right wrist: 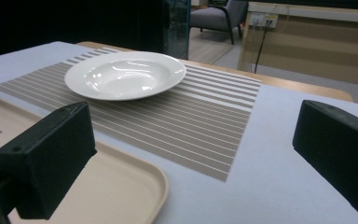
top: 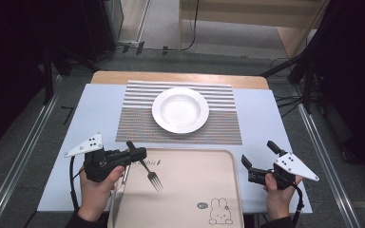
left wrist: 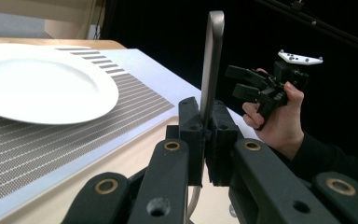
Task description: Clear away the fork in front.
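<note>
Right now my left gripper [top: 132, 156] is clamped on the fork [top: 148, 170], jaws pinching the handle partway along, tines hanging past my grip over the beige tray [top: 195, 190]. Its long axis crosses my jaws and slants toward me. Ahead of my left fingers, beyond the tray's far edge, sits the white plate [top: 180, 109] on the striped placemat [top: 218, 128]. My right gripper [top: 259, 157] hovers spread and empty beside the tray. My guess: left hand is nearer for laying the fork beside the plate.
</note>
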The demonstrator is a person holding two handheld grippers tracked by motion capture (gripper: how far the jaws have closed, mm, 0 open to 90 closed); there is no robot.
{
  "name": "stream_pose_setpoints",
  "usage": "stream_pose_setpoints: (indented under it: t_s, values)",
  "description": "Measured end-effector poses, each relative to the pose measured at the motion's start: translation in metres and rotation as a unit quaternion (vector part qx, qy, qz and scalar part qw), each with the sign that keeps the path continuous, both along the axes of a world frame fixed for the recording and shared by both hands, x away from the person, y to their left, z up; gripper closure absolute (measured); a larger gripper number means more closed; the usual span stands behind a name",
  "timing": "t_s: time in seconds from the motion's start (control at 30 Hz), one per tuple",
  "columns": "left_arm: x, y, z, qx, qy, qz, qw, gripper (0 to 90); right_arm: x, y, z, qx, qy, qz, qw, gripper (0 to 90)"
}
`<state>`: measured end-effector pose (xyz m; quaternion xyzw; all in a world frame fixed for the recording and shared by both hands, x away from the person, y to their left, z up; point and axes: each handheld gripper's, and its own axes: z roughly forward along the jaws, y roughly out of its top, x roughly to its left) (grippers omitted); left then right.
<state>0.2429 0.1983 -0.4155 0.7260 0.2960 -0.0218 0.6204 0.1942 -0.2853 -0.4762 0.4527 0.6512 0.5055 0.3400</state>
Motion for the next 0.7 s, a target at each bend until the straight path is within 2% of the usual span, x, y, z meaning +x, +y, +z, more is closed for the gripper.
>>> stream_pose_setpoints:
  t_s: [0.37, 0.7]
  values:
    - [-0.001, 0.007, -0.004, 0.005, 0.010, -0.006, 0.9999, 86.9, -0.007, -0.025, -0.004, 0.007, 0.004, -0.031, 0.9995, 0.0]
    - [-0.004, 0.013, -0.009, 0.014, 0.031, -0.024, 0.9991, 86.9, -0.011, -0.036, -0.008, 0.003, 0.009, -0.044, 0.9990, 0.0]
